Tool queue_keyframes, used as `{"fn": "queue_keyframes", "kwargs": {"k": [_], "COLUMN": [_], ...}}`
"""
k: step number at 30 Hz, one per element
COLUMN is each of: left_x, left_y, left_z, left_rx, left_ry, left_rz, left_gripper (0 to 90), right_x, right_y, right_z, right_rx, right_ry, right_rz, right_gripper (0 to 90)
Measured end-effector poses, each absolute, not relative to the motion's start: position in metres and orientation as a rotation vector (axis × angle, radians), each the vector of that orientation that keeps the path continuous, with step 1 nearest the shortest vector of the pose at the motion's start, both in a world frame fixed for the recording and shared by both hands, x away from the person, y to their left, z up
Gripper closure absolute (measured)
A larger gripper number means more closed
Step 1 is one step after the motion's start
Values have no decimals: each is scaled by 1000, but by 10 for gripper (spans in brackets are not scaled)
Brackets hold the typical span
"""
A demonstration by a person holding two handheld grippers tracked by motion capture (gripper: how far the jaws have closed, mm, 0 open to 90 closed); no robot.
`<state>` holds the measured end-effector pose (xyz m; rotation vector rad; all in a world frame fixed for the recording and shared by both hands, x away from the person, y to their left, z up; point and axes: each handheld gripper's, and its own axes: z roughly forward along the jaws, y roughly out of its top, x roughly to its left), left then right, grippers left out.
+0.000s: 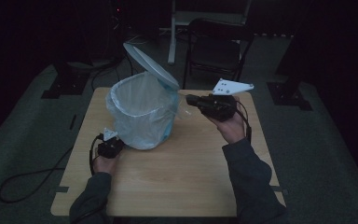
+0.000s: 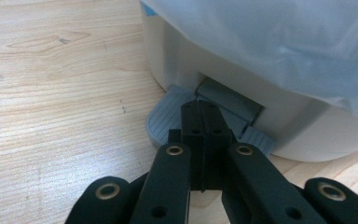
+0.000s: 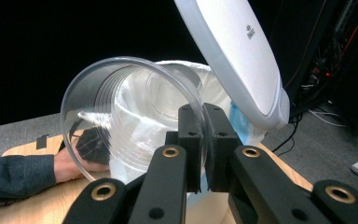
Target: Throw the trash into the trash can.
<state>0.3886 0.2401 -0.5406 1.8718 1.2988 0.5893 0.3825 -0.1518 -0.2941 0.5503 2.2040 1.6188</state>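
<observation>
left gripper [image 2: 200, 109]: jaws together on bin pedal [image 2: 165, 119] | right gripper [image 3: 204, 116]: pinching clear cup [image 3: 130, 116] rim beside bin [image 1: 142, 114]

- A light wooden bench [image 1: 177, 172] carries a white pedal bin lined with a clear plastic bag [image 1: 142, 112], standing on its left half, towards the far edge.
- The bin's white oval lid [image 1: 151, 64] stands raised behind and above its opening.
- The left hand-held gripper [image 1: 106, 138] sits low on the bench at the bin's near-left foot, its closed jaws on the grey ribbed pedal [image 2: 168, 119].
- The right hand-held gripper [image 1: 189, 99] is above the bench, right of the bin, near the rim.
- A clear plastic cup [image 3: 130, 116] lies on its side between its jaws, base towards the bin.
- A black folding chair [image 1: 216, 46] stands on the floor behind the bench.
</observation>
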Motion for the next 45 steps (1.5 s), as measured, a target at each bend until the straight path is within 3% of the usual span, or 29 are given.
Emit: {"fn": "queue_keyframes", "kwargs": {"k": [45], "left_x": [389], "left_y": [241], "left_z": [-541], "left_rx": [1870], "left_ry": [1299], "left_rz": [585], "left_gripper": [900], "right_x": [397], "right_y": [-108], "right_z": [-290], "right_rx": [507], "right_ry": [2244], "right_rz": [1636], "right_gripper": [865]}}
